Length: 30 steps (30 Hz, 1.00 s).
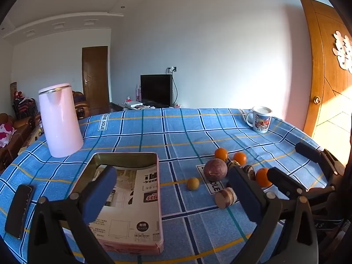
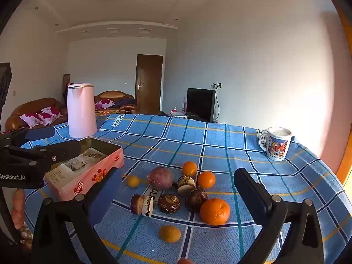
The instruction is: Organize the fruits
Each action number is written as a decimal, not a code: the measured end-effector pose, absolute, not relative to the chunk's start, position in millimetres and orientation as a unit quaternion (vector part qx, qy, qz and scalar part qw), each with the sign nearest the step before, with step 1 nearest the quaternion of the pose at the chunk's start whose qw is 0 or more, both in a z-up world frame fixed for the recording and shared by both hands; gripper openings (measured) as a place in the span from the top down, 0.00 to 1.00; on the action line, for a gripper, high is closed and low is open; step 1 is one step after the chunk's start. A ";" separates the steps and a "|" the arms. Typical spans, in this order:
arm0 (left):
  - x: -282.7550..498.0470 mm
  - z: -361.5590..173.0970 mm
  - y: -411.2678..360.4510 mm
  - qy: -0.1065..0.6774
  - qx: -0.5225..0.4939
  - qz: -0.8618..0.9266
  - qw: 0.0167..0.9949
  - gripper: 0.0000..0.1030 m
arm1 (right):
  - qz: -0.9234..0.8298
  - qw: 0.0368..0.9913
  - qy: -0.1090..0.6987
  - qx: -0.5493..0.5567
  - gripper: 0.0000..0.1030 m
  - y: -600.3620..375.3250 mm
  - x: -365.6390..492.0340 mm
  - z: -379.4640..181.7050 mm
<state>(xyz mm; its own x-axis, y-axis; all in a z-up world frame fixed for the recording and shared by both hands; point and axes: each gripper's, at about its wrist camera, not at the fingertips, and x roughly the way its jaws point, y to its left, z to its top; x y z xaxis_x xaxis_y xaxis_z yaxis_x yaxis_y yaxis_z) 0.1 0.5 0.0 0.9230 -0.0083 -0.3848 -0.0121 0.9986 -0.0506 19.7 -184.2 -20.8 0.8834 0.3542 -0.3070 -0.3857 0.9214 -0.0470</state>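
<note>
Fruits lie grouped on the blue checked tablecloth: a purple passion fruit (image 1: 215, 169) (image 2: 160, 177), three oranges (image 2: 214, 211) (image 2: 189, 168) (image 2: 206, 179), two small yellow fruits (image 2: 132, 181) (image 2: 169, 233), and several dark round pieces (image 2: 169, 203). A pink tin box (image 1: 129, 200) (image 2: 88, 167) lined with printed paper sits left of them. My left gripper (image 1: 173, 194) is open and empty, above the box's right edge. My right gripper (image 2: 178, 195) is open and empty, above the fruit cluster. It also shows in the left wrist view (image 1: 294, 165).
A pink kettle (image 1: 59, 120) (image 2: 81, 110) stands at the back left. A printed mug (image 1: 260, 119) (image 2: 276, 143) stands at the back right. A black phone (image 1: 19, 210) lies by the table's left edge. A wooden door (image 1: 330, 70) is at the right.
</note>
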 end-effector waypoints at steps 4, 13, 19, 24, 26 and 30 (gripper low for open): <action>1.1 0.4 -1.8 0.202 -0.016 0.000 0.979 0.00 | 0.190 0.970 0.144 -0.050 0.01 -181.2 18.0 -18.9; -0.6 -2.0 -2.6 0.204 -0.021 -0.001 0.979 0.00 | 0.188 0.970 0.152 -0.028 0.01 -190.6 17.1 -27.2; -0.4 -1.7 -4.1 0.205 -0.024 -0.001 0.979 0.00 | 0.188 0.970 0.151 -0.024 0.01 -193.9 14.5 -25.7; -0.6 -2.5 -2.2 0.206 -0.028 0.001 0.978 0.00 | 0.187 0.970 0.153 -0.027 0.01 -192.1 13.9 -27.9; -0.2 -3.2 -1.0 0.207 -0.029 0.003 0.978 0.00 | 0.189 0.969 0.155 -0.028 0.01 -191.5 13.7 -29.1; 0.4 -4.0 1.1 0.208 -0.032 0.002 0.978 0.00 | 0.190 0.969 0.153 -0.030 0.01 -190.5 12.4 -29.7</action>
<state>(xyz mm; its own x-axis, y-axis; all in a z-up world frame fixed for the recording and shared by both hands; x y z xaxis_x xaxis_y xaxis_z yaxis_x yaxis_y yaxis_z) 0.4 1.1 -4.0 0.9138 -0.0090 -0.4062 -0.0180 0.9979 -0.0626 12.4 -190.5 -29.7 0.8810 0.3599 -0.3072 -0.3783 0.9257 -0.0003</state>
